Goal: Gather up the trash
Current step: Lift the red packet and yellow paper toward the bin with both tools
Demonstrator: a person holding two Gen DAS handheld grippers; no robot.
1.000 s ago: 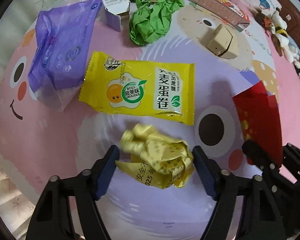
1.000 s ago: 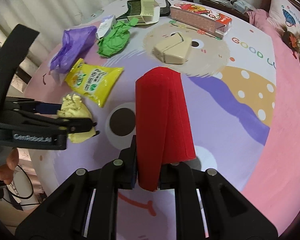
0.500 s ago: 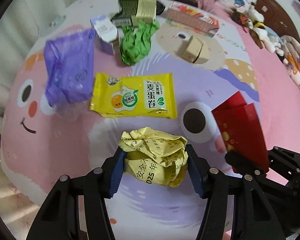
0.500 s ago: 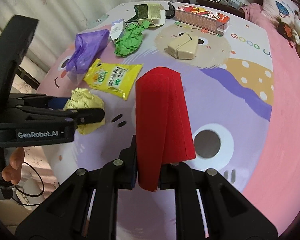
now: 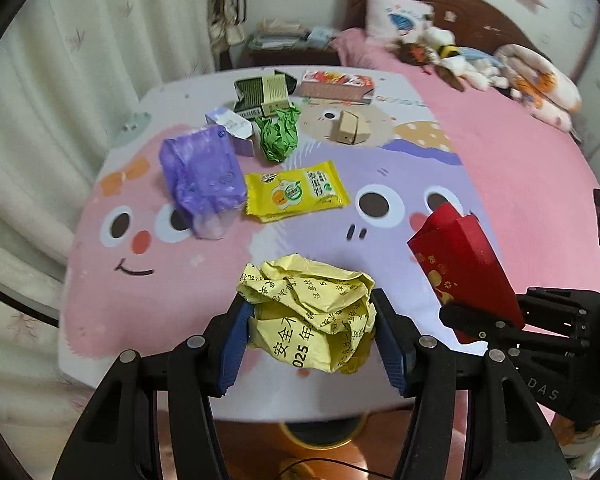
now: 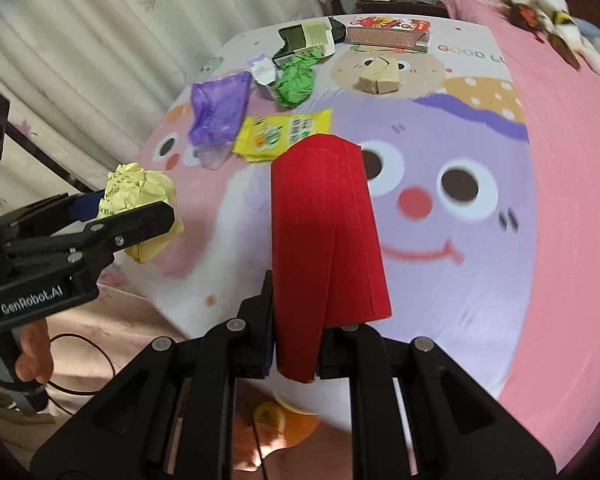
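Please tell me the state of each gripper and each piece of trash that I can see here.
left gripper: shut on yellow paper ball, lifted.
right gripper: shut on red envelope, lifted.
green paper: crumpled, on bed.
yellow snack wrapper: flat.
purple bag: crumpled.
tan box: lying, flap open.

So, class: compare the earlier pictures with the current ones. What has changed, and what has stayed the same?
The left gripper closed on the crumpled yellow paper and lifted it off the bed. The right gripper rose and drew back too, keeping its grip on the red envelope. The yellow snack packet, purple bag and green paper stayed put.
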